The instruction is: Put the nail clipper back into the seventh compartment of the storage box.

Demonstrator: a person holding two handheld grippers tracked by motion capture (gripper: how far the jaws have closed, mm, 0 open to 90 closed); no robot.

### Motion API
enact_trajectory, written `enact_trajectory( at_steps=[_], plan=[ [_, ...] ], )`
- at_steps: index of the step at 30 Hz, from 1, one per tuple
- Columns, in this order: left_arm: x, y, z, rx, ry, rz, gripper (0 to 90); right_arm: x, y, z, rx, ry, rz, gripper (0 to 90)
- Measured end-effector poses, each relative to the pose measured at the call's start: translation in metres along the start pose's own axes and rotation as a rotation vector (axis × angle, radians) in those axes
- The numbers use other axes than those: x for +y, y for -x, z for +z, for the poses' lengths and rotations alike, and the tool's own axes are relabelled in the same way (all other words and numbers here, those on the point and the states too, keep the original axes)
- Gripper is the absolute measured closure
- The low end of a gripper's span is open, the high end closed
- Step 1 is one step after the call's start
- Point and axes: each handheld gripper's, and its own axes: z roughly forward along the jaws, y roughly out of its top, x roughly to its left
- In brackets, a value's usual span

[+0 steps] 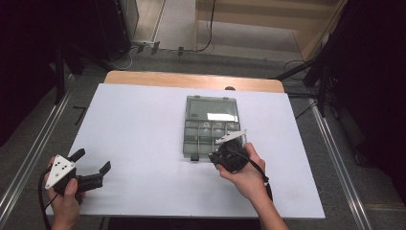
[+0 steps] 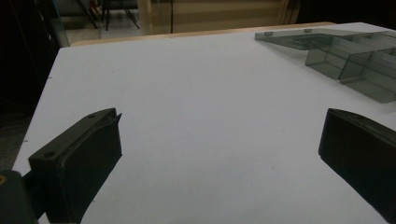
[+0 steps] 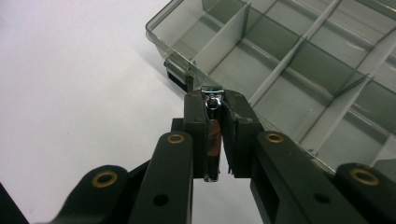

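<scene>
The right gripper [image 1: 229,152] hides the near right corner of the clear compartment box [image 1: 210,125] from above. Pinched between its jaws is a thin shiny metal thing [image 3: 212,135], perhaps a nail clipper; most of it is buried. The box runs off the right gripper view's edge. The left gripper [image 2: 219,154] has its right jaw cut off.

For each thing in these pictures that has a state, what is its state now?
Organizer box: lid open, compartments look empty.
Left gripper: open, holding nothing, near the table's left corner.
Right gripper: shut on a thin shiny metal piece, at the box's front edge.
</scene>
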Motion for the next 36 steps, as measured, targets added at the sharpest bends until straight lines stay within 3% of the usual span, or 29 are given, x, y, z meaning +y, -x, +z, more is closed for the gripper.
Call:
enact_trajectory(
  at_steps=[36],
  plan=[
    [0.0,0.0,0.0,-0.002,0.003,-0.001,0.0,0.011,0.016,-0.015,-0.03,0.035,0.031,82.6]
  ],
)
